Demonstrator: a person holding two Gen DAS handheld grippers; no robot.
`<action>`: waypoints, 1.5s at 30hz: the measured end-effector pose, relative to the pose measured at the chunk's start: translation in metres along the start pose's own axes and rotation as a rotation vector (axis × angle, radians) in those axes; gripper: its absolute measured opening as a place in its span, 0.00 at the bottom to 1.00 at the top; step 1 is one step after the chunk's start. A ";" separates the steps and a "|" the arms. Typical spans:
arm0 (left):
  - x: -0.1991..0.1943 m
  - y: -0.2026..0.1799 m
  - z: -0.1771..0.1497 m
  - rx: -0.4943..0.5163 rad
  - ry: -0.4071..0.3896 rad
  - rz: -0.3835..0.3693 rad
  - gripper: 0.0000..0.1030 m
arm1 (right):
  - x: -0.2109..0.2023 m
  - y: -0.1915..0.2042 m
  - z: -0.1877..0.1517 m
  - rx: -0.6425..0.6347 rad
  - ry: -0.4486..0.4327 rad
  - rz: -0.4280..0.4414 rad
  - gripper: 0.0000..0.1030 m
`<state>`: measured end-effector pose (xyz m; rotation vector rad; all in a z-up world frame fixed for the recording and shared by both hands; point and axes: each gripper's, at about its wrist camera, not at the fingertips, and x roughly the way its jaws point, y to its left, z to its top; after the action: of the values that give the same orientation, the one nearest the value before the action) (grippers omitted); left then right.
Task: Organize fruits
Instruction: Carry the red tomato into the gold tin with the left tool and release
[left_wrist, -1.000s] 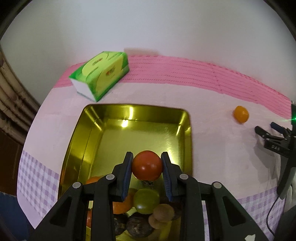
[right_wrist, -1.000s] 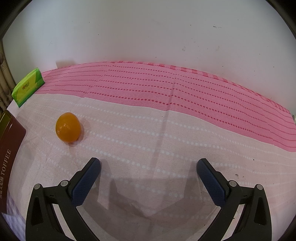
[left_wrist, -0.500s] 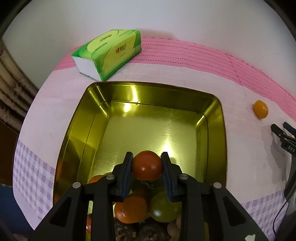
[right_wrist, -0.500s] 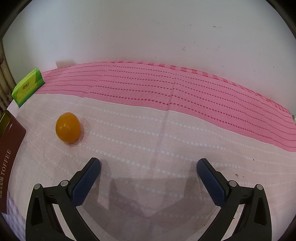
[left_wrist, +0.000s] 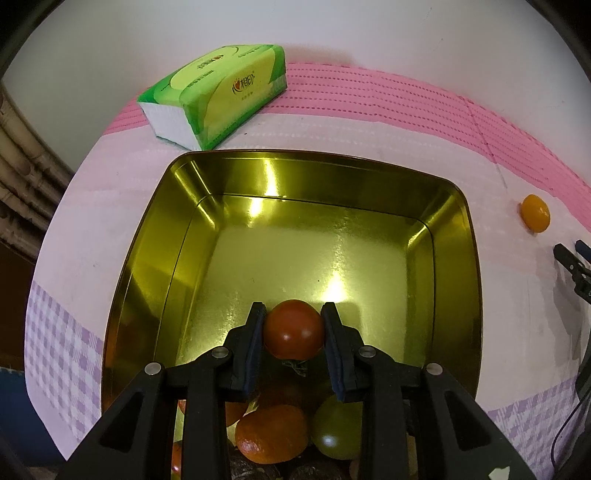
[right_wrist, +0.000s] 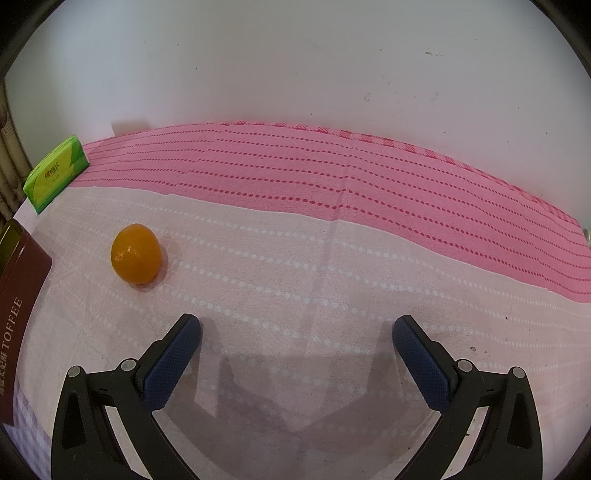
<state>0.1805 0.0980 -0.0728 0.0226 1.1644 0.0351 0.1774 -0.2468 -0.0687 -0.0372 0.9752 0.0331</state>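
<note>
Left claw (left_wrist: 293, 334) clenched on a round, glossy red tomato-like fruit (left_wrist: 293, 329), pads pressing its two sides, poised over the near half of a shiny gold rectangular metal tin (left_wrist: 458, 280). Heaped at the tin's near end, under the claw: a dimpled orange citrus fruit (left_wrist: 271, 434), a smooth green round fruit (left_wrist: 336, 428) and some dark wrinkled ones, only partly visible. Far half of the tin floor bare and reflective.

Right claw (right_wrist: 296, 350) released, jaws spread wide over a pale pink dotted cloth on the desk (right_wrist: 332, 277), gripping nothing. One loose glossy orange oval fruit (right_wrist: 136, 254) lying on that cloth, ahead and to the left of the right claw, near the tin's dark red outer wall printed TOFFEE (right_wrist: 18, 295). Green tissue pack (left_wrist: 218, 94) beyond the tin, near the wall.

Step in hand, by judgement: setting the red fruit into the tin. To do it well:
- Lower until the fruit nearly touches the floor or settles against the heap before letting go; a drop onto bare metal likely means rolling or bruising.
- Aim just beyond the pile, so neighbours stop the roll.
- Open slowly and evenly, then lift straight back out without nudging the green fruit beside the right-hand pad.
- Keep squeeze light; skin probably thin and easily split.

Afterwards, probably the lone orange fruit for the right claw.
</note>
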 end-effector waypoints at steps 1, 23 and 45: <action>0.000 0.000 -0.001 -0.001 -0.001 -0.001 0.27 | 0.000 0.000 0.000 0.000 0.000 0.000 1.00; -0.002 0.001 -0.005 -0.004 -0.023 -0.015 0.28 | 0.000 0.000 0.000 0.001 0.000 0.000 1.00; -0.037 -0.007 -0.012 0.048 -0.113 -0.001 0.52 | 0.000 0.075 0.006 -0.115 0.043 0.076 1.00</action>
<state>0.1550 0.0891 -0.0439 0.0658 1.0517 0.0044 0.1790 -0.1717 -0.0666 -0.1072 1.0162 0.1592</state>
